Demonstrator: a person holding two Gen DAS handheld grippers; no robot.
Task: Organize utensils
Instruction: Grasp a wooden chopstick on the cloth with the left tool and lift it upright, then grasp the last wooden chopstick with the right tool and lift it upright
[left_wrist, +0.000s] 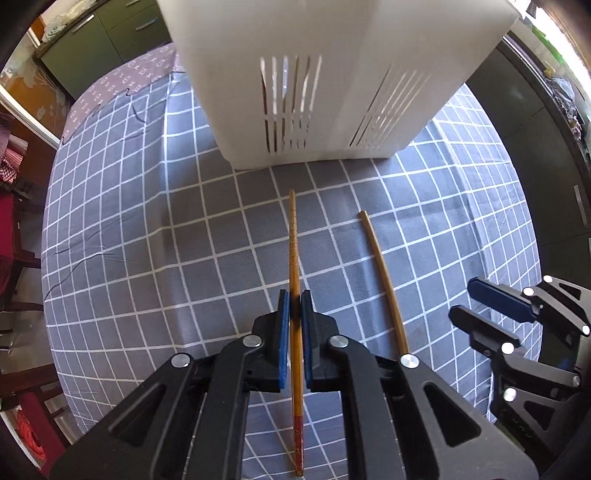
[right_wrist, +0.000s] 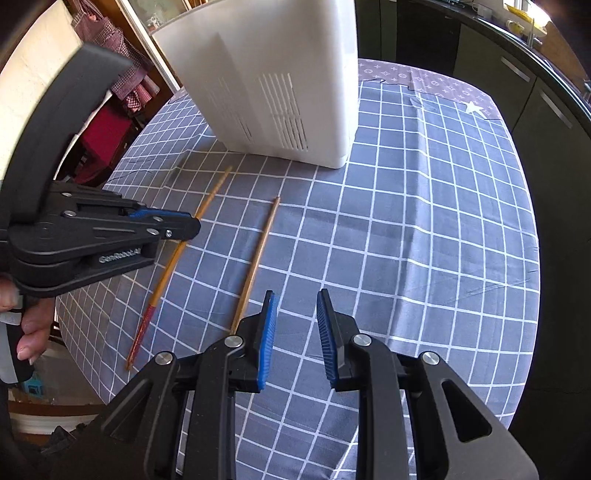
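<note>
Left tongs (left_wrist: 294, 308) are pinching a chopstick (left_wrist: 294, 251) with a red end, their blue pads (left_wrist: 283, 332) pressed against its sides about midway along its length. That chopstick lies on the counter (left_wrist: 147, 240), which is covered with a grey cloth checked in white lines, and its far tip points toward the white slotted bin (left_wrist: 332, 74) without reaching it. A second, plain chopstick (left_wrist: 384, 273) lies on the cloth just beside the first, on the side nearer the right tongs, and its far tip stops farther from the bin than the first one's tip.

Right tongs (right_wrist: 295, 325) are spread, with nothing between their blue pads; only checked cloth shows in the gap. In the right wrist view they sit near the close end of the plain chopstick, and I cannot tell whether they touch it. A hand (right_wrist: 27, 332) grips the handle of the left tongs. The bin stands upright on the cloth beyond both chopsticks.
</note>
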